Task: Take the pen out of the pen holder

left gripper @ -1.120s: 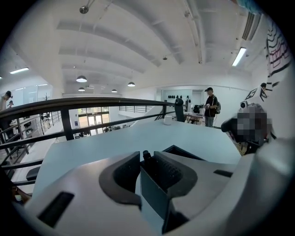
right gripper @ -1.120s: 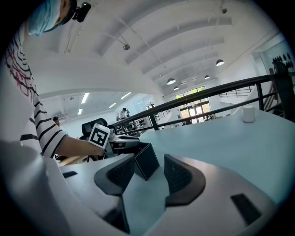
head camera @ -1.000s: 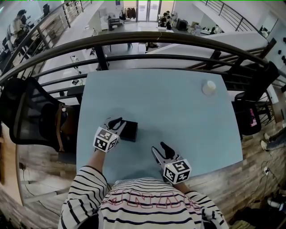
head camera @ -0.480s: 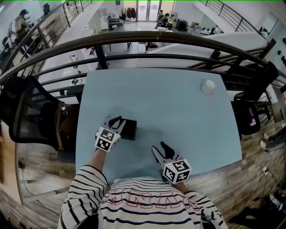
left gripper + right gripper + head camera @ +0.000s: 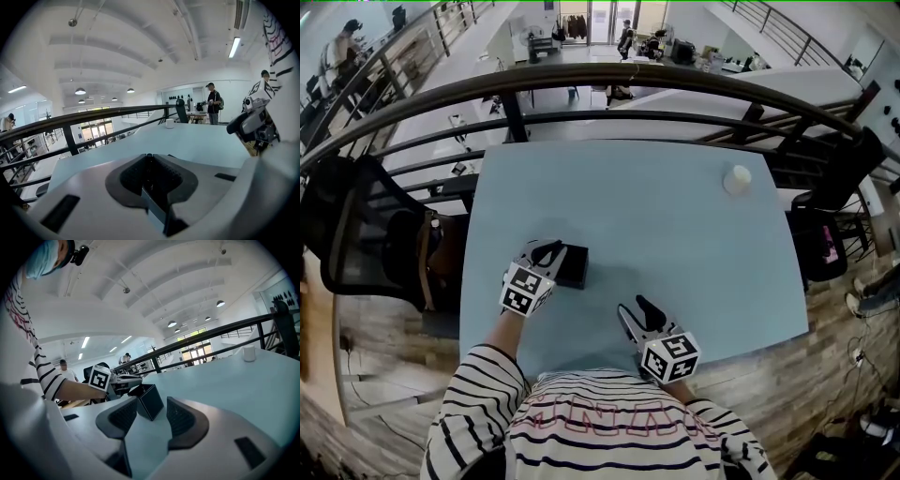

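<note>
— At the table's (image 5: 694, 234) near left side, where is the pen?
— I can't make it out. The black pen holder (image 5: 574, 268) stands there. The left gripper (image 5: 546, 254) covers its mouth, jaws closing, tips almost meeting. Whether they nip the pen, I cannot tell.
— And the right gripper (image 5: 635, 309)?
— Near the pen holder but apart from it. Its jaws are spread, with only bare table between them.
</note>
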`<state>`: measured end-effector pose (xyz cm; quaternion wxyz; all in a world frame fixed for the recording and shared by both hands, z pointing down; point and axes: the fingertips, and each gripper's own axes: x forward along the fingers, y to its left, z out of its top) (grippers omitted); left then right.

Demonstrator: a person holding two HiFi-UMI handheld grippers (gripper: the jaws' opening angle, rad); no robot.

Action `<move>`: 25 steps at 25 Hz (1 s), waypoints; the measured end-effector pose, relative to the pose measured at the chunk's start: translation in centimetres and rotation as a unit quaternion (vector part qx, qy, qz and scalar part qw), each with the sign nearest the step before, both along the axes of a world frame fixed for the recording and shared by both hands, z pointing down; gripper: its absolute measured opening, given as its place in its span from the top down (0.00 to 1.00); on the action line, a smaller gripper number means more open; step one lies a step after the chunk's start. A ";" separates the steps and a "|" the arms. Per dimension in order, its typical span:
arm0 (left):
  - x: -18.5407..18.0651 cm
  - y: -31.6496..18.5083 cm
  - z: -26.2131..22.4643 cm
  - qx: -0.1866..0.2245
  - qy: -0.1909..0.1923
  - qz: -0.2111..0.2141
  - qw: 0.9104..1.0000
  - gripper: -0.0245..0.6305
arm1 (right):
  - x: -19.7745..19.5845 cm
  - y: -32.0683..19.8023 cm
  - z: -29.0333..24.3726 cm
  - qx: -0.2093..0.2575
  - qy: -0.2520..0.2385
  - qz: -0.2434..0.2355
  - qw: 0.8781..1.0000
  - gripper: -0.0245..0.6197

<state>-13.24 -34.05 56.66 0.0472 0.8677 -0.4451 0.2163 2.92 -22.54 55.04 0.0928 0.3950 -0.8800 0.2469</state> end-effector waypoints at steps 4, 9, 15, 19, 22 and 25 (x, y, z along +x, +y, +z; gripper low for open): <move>-0.2 0.5 -1.5 0.012 0.021 -0.010 1.000 0.87 | -0.3 0.6 -0.2 0.002 -0.004 -0.001 1.000 0.64; -0.6 1.4 -3.9 0.036 0.046 -0.019 0.998 0.87 | -0.9 1.3 -0.4 0.004 -0.010 0.002 1.000 0.64; -0.7 3.7 -7.6 0.076 0.072 -0.012 0.994 0.87 | -1.7 2.8 -0.7 0.005 -0.017 0.007 1.000 0.64; -0.7 5.7 -9.8 0.102 0.089 -0.016 0.991 0.87 | -2.0 3.8 -0.7 0.011 -0.019 0.008 1.000 0.64; -1.2 7.4 -11.2 0.117 0.096 -0.018 0.988 0.87 | -2.4 4.3 -0.9 0.014 -0.020 0.011 1.000 0.64; -2.3 9.3 -12.0 0.125 0.099 -0.022 0.987 0.87 | -3.1 5.0 -1.3 0.019 -0.021 0.012 1.000 0.64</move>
